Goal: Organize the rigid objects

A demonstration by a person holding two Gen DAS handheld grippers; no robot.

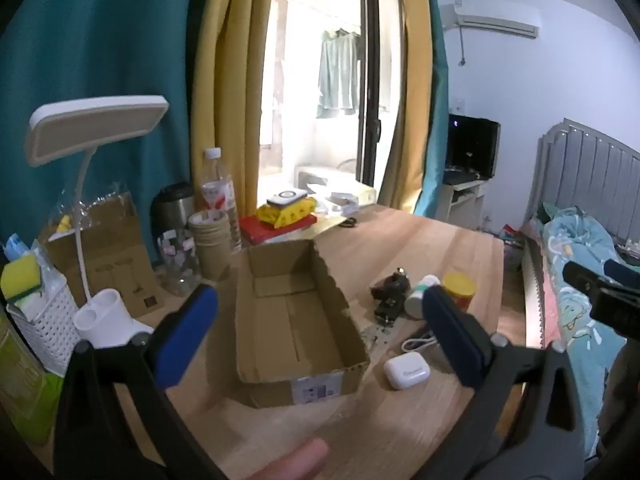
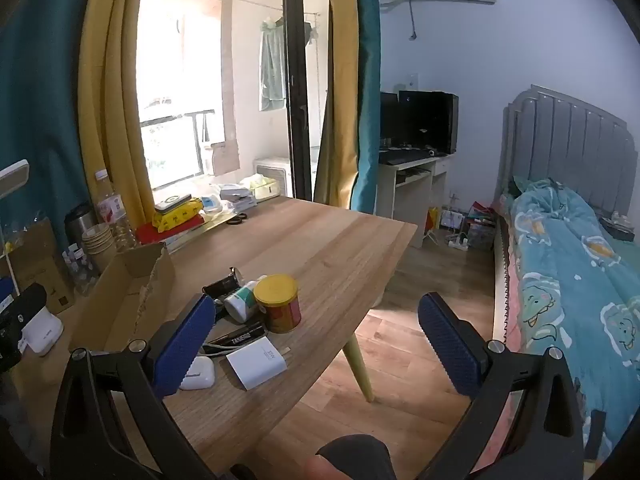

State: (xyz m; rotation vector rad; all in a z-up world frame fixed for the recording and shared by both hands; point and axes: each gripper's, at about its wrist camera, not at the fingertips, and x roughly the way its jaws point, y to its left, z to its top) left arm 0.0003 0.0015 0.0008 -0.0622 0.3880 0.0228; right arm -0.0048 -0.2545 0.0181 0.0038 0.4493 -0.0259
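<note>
The left gripper point(image 1: 320, 312) hangs at frame bottom with jaws spread wide, nothing between them, framing the empty corrugated cardboard box point(image 1: 296, 320) at center. Right of the box lie a white earbud case point(image 1: 407, 369), a yellow-lidded can point(image 1: 460, 286) and a small white bottle point(image 1: 418, 296). The right gripper point(image 2: 316, 332) is likewise released, above a black tube marked "TAKESHI" point(image 2: 244, 336) and a white charger point(image 2: 256, 366).

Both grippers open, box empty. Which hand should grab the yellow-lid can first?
Probably right. The yellow-lid can sits just ahead of the right gripper, near its left finger. The left gripper faces the cardboard box instead.
</note>
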